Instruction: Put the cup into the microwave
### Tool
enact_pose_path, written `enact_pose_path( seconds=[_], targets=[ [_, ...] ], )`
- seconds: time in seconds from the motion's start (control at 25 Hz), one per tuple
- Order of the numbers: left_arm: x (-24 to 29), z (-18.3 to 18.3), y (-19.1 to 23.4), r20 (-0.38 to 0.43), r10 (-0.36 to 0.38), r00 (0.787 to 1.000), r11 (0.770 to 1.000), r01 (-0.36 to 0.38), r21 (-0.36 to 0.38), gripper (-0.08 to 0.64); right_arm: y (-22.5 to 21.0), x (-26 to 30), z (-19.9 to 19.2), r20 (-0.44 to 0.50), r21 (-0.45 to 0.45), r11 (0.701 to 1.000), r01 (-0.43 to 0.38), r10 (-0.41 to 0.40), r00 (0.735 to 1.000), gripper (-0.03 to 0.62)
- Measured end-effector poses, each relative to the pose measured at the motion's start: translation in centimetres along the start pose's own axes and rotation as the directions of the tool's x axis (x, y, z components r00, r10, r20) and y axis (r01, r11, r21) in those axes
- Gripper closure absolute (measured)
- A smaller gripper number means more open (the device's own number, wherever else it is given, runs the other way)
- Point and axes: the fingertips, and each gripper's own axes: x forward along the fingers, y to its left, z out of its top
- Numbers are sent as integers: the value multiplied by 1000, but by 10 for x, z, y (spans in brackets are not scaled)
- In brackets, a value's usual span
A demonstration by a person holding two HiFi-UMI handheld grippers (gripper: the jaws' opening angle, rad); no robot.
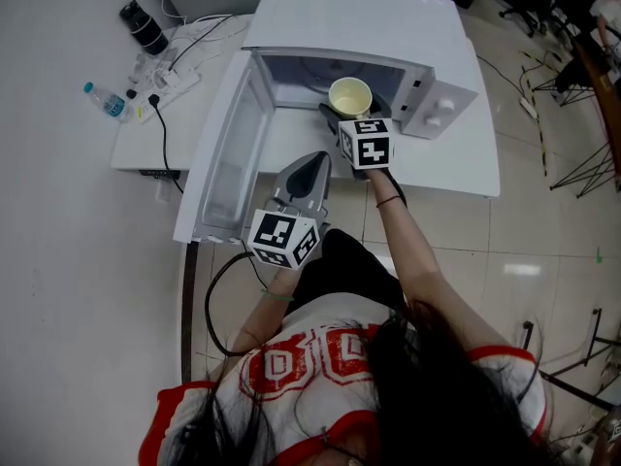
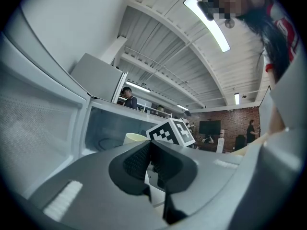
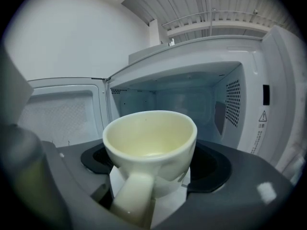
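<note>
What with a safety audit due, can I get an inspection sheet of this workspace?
Surface: white table under the microwave.
Job's things: cup upright, at the microwave's mouth; door open.
Clutter: water bottle and dark flask by the table's left end.
Grippers: right gripper shut on the cup; left gripper shut, holding nothing.
Cables: power strip and black cable beside the clutter.
Surroundings: tiled floor; metal stands at the right.
</note>
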Motion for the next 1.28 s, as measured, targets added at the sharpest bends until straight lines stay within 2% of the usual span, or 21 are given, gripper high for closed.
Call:
enact_pose_path(
  seconds=[0.48,1.28],
  targets=[
    [7,-16,13,2,3,1000,1000,-3,-1,561,-16,34,15,37,10,1000,26,-26,999,139],
    [11,-27,20,-7,-5,1000,1000,5,-2,561,-35,71,11,-10,23,998,54,-54,998,138]
  ],
)
